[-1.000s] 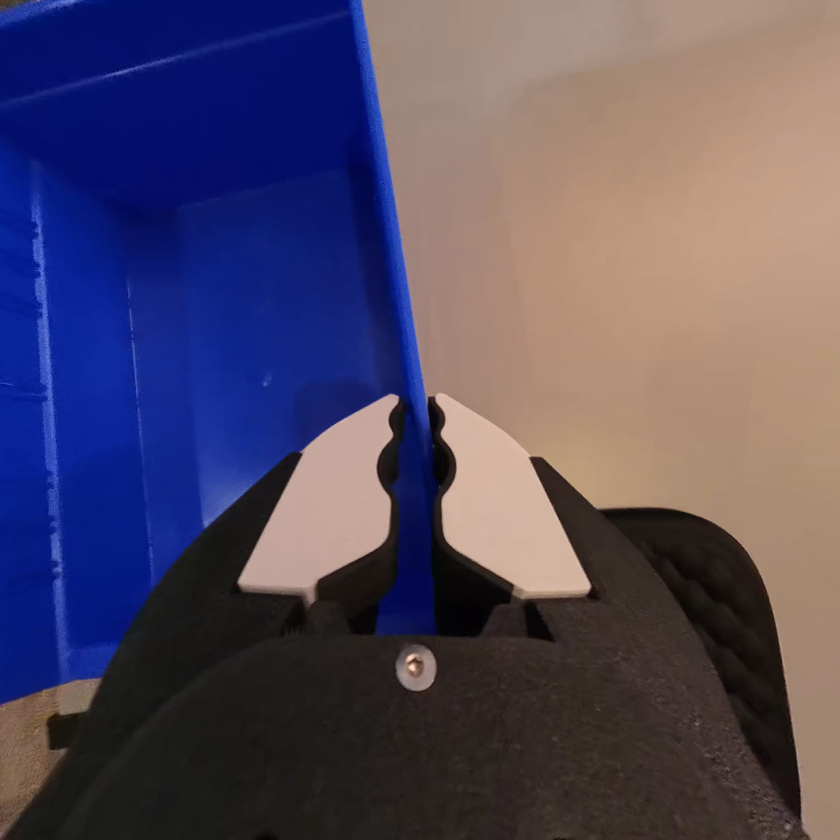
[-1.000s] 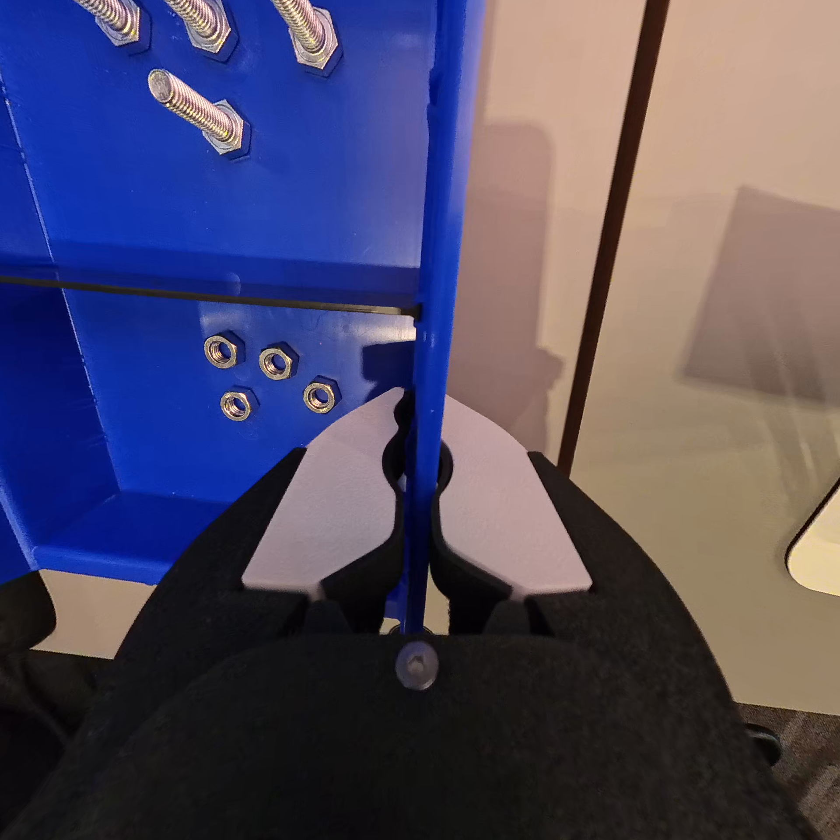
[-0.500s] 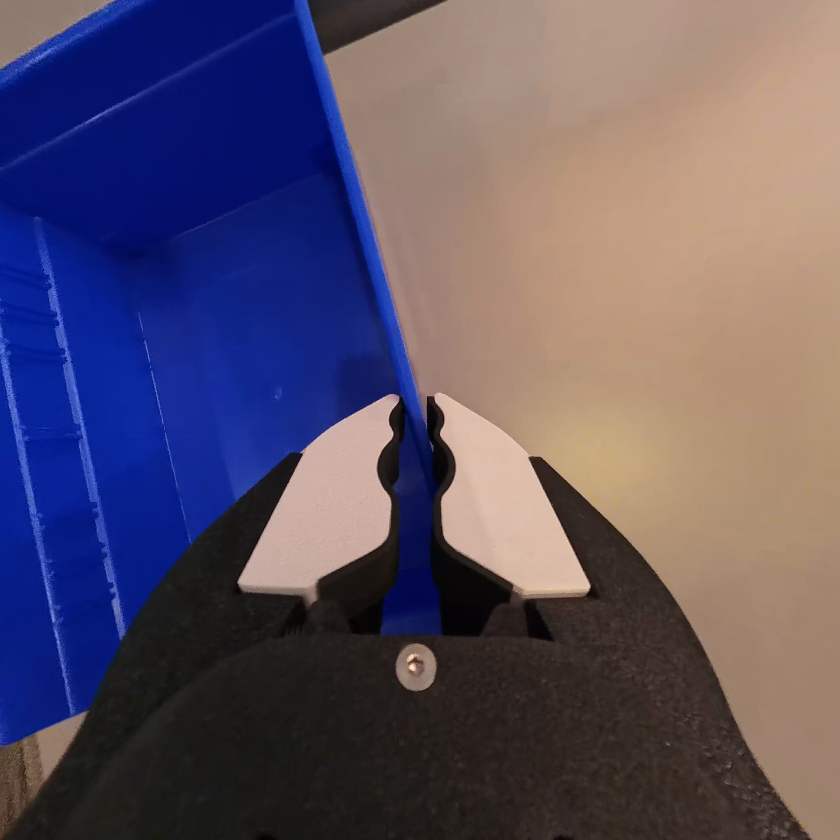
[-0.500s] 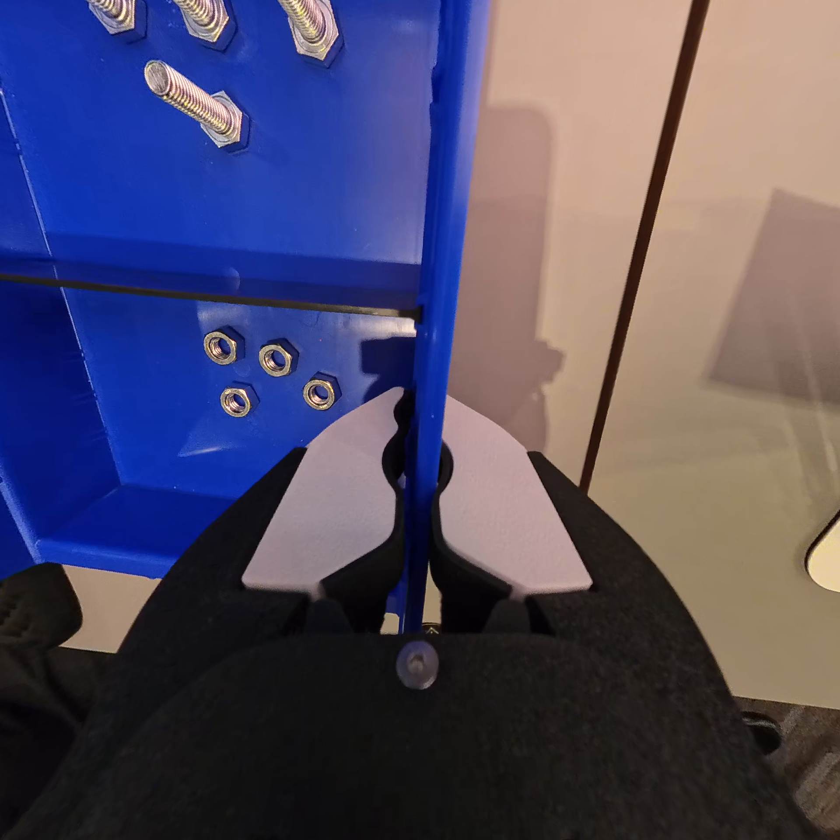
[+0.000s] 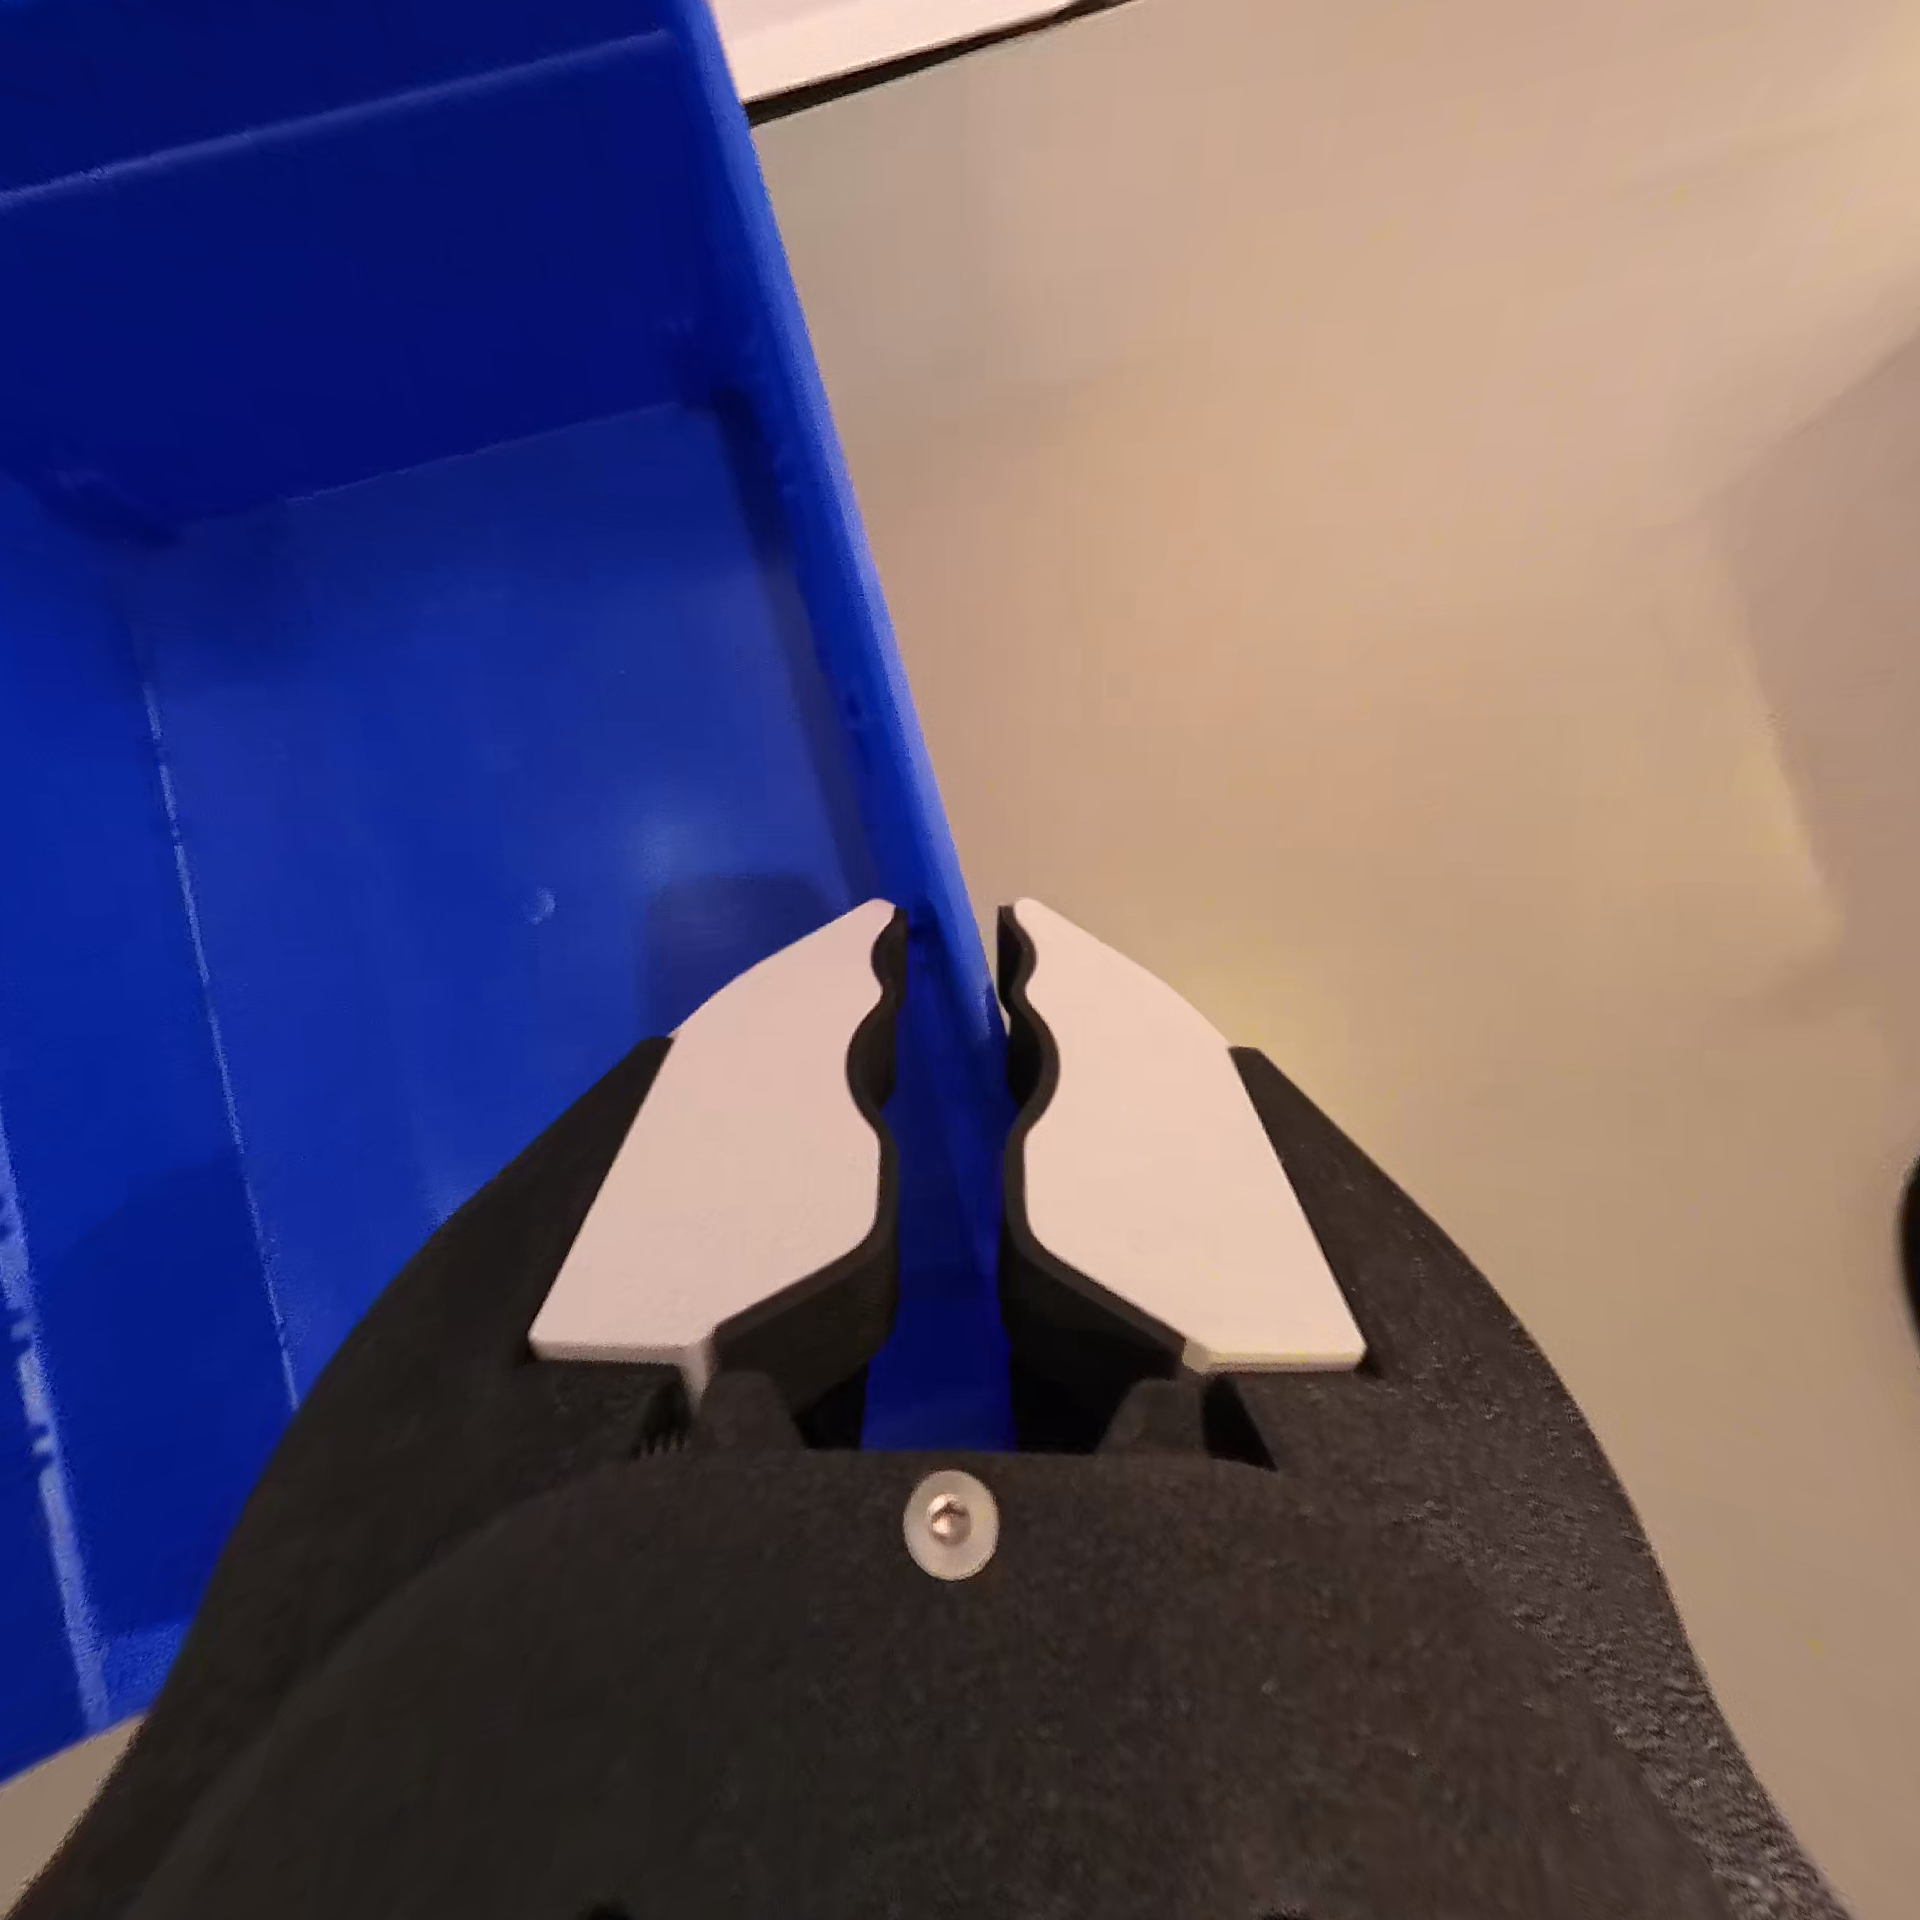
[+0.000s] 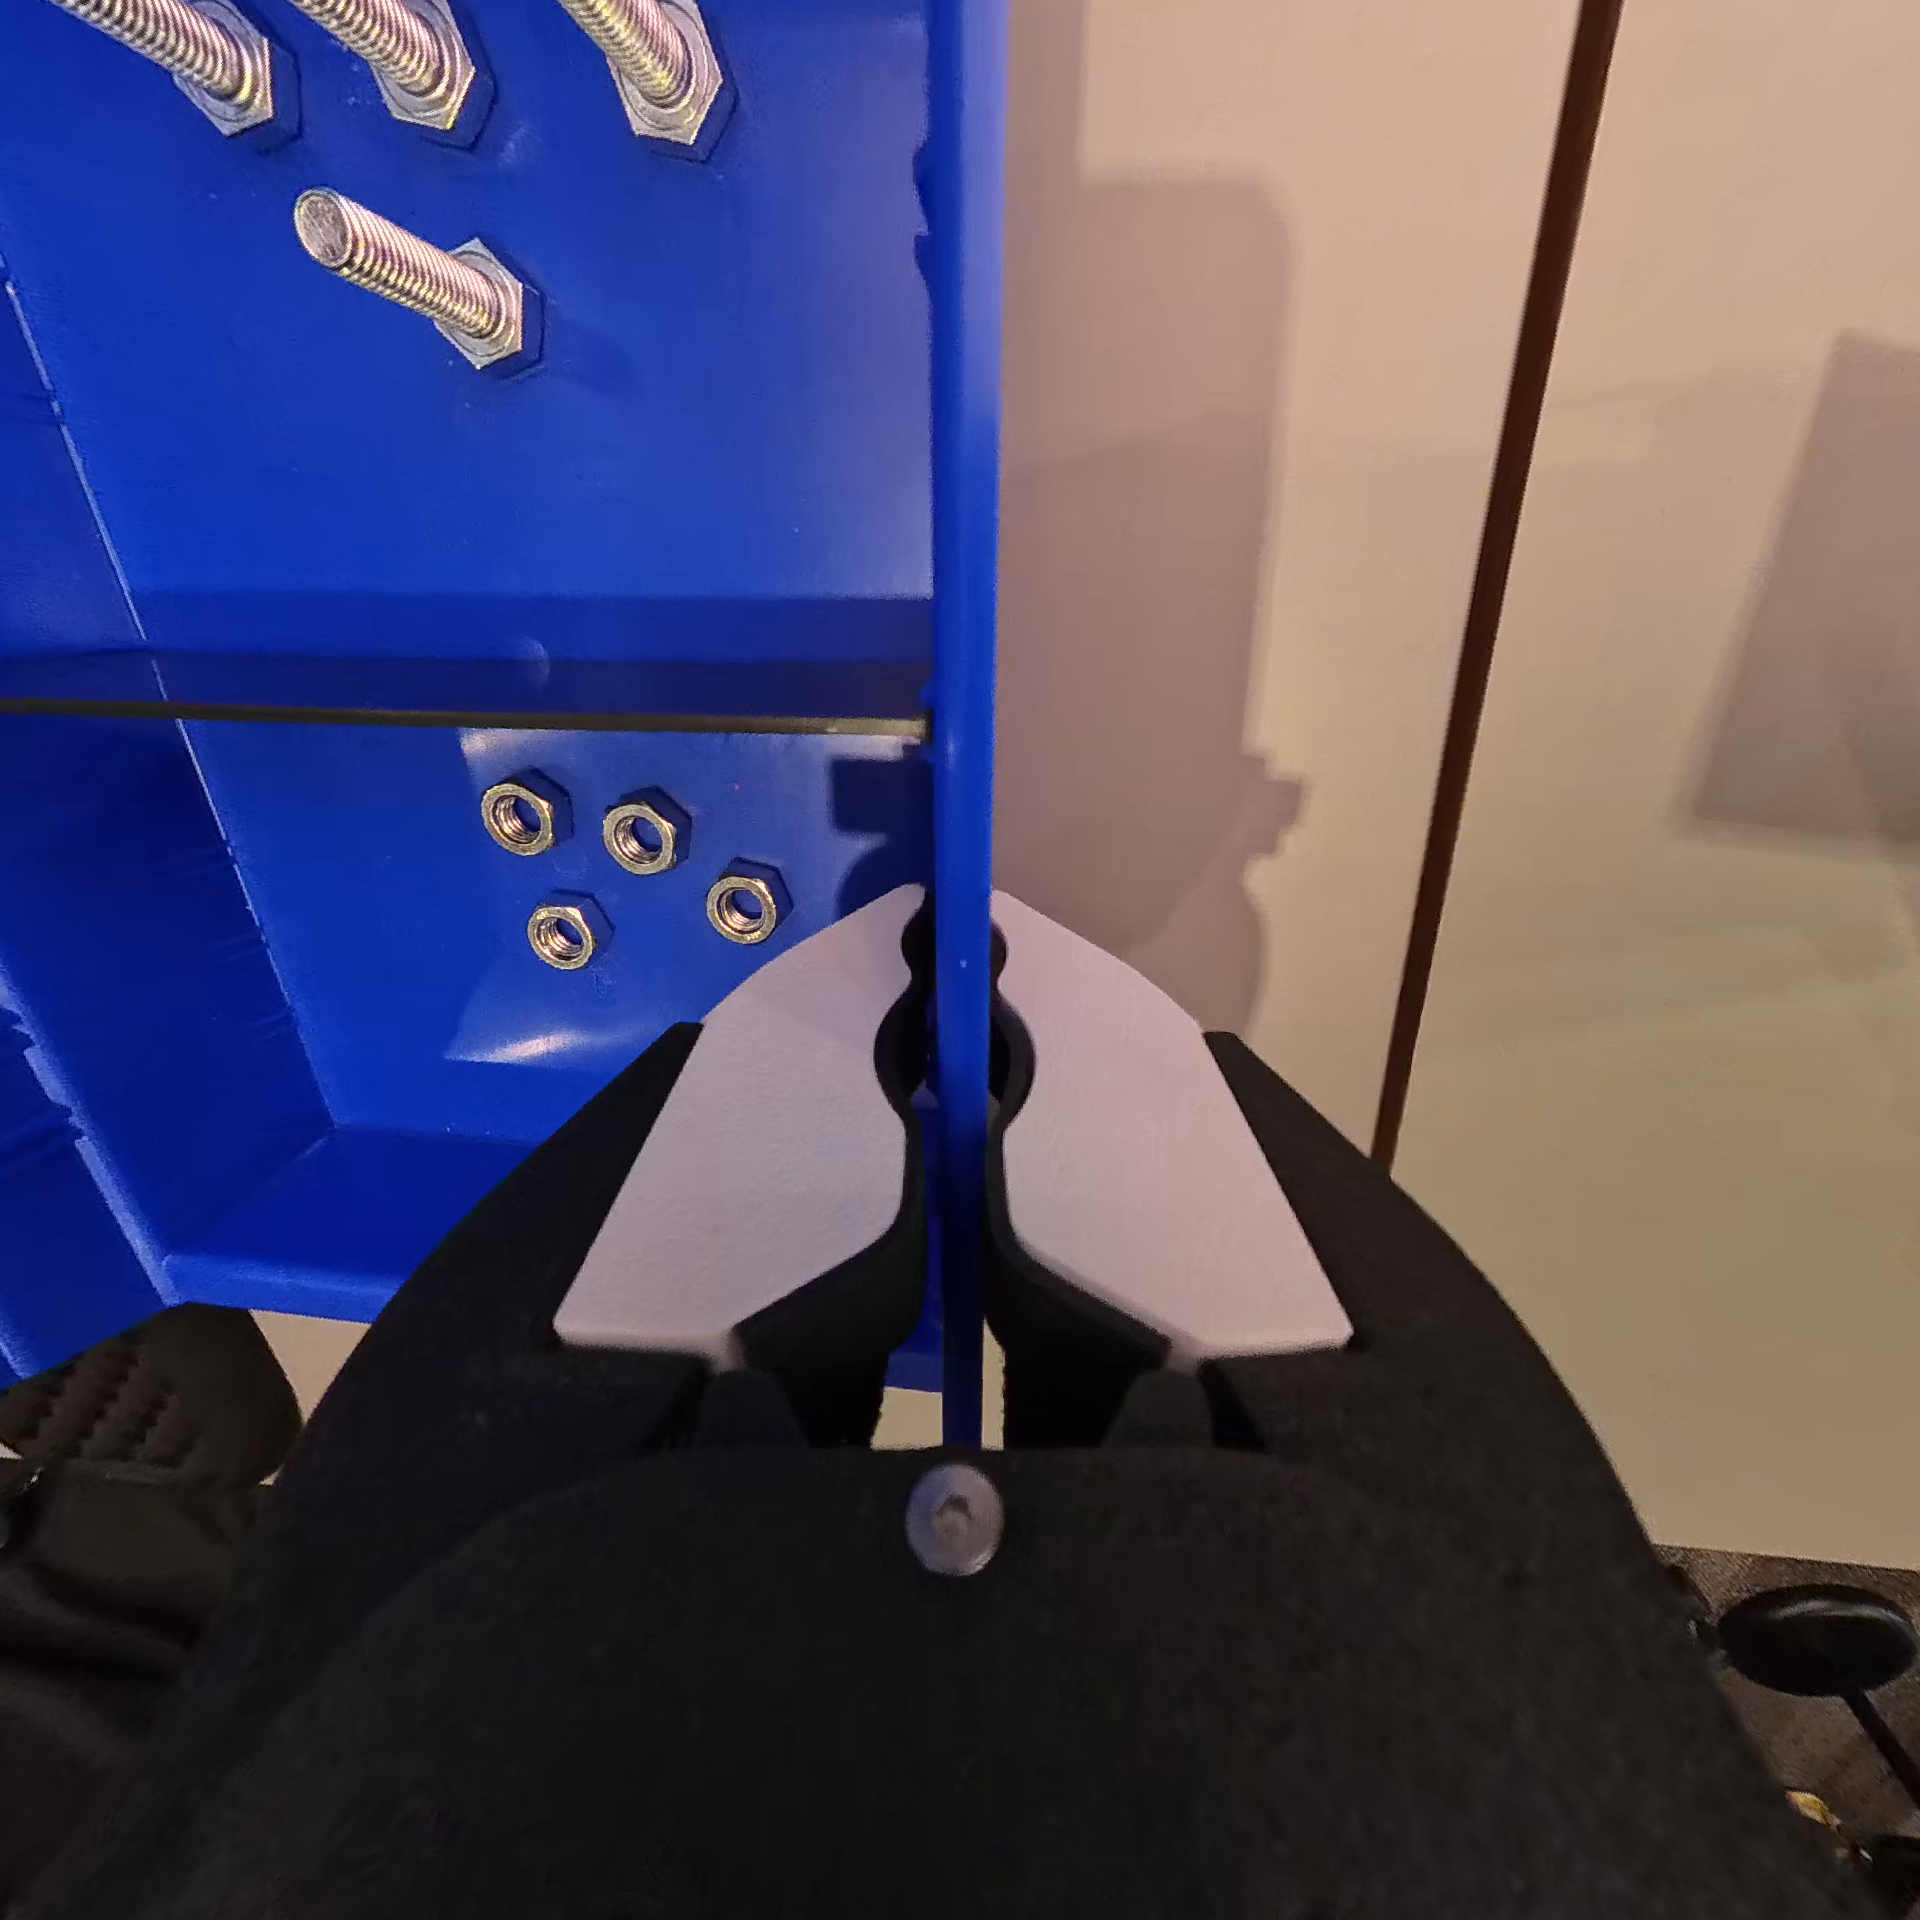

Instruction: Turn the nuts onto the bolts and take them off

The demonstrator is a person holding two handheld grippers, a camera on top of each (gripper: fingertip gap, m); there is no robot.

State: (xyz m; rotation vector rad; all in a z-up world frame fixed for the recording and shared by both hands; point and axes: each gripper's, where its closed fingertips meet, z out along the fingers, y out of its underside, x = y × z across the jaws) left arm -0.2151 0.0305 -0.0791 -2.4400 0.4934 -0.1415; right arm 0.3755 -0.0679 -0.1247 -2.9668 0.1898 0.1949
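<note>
Left wrist view: left hand-held gripper (image 5: 951,914) straddling right side wall of blue tray (image 5: 416,727), one finger inside, one outside. Narrow gap visible between left finger pad and wall; right pad against or nearly against wall. Jaws close together around wall, firm clamp or loose fit impossible to tell. Tray compartment ahead bare, a divider ridge across its far part. Beige tabletop (image 5: 1351,520) to the right of the tray. Slight motion blur at lower left.

Right wrist view: right hand-held gripper (image 6: 956,914) clamped on thin right side wall of blue tray (image 6: 727,499), pads pressed against both faces of the wall. Four loose nuts (image 6: 639,836) lying flat on tray floor in near compartment, just left of the gripper's left finger, grouped close together but apart from each other. Beyond a divider with a dark line along it, four threaded bolts (image 6: 405,275) standing out of the tray floor in far compartment, each with a hex piece at its base; three along top edge cropped by the frame. Beige tabletop (image 6: 1662,1091) right of tray, a thin dark seam running down it. Black fabric item at lower left, unclear.
</note>
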